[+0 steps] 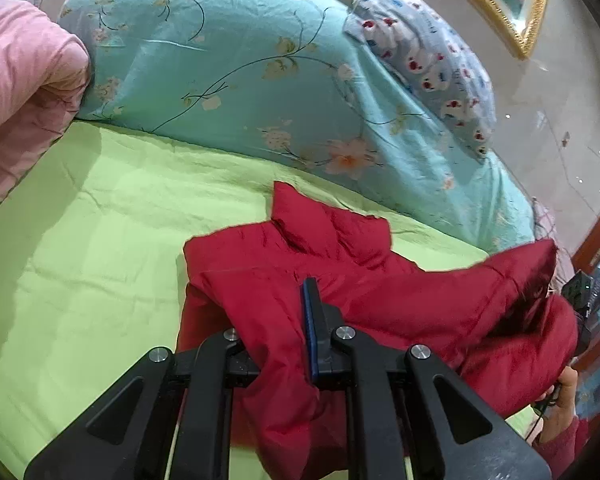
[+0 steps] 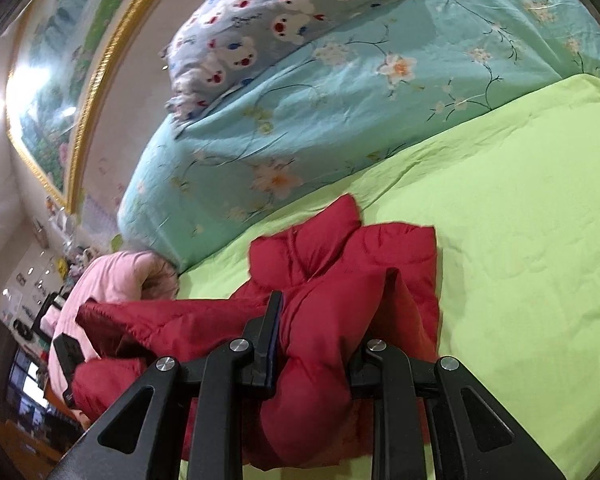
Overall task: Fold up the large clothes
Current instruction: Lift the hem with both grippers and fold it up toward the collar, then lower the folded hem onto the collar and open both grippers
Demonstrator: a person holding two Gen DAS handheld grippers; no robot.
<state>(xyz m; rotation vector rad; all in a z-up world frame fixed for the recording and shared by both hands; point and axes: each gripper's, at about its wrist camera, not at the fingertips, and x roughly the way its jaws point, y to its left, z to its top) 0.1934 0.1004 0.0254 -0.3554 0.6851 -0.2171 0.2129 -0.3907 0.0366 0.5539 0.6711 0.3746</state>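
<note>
Red padded cloth, a puffy quilted jacket (image 1: 340, 280), lies bunched on the green bedsheet (image 1: 80, 240) near the bed's edge, and I have a fold of it in each claw. My left claw (image 1: 284, 320) is clamped on a thick ridge of the jacket: one blue-padded finger shows on top, while the other is buried under the fabric. My right claw (image 2: 332, 316) likewise pinches a fat roll of the same jacket (image 2: 340, 260), the cloth bulging up between its two fingers. From the left wrist view, a sleeve or side panel hangs off toward my right hand (image 1: 564, 400) at the picture's edge.

Beyond the jacket sits a rolled turquoise floral quilt (image 1: 240, 60) with a bear-print pillow (image 1: 420, 52) resting on it, a pink blanket (image 1: 20, 80) beside that, and a gold-framed picture (image 2: 60, 80) on the wall.

I judge the fold is only beginning: the jacket is crumpled, not spread. Next I would lift both holds apart and upward to shake the bulk flat, then lay it down smoothly on the bare sheet; thick padding may slip or bunch, so the grip must hold firm.
</note>
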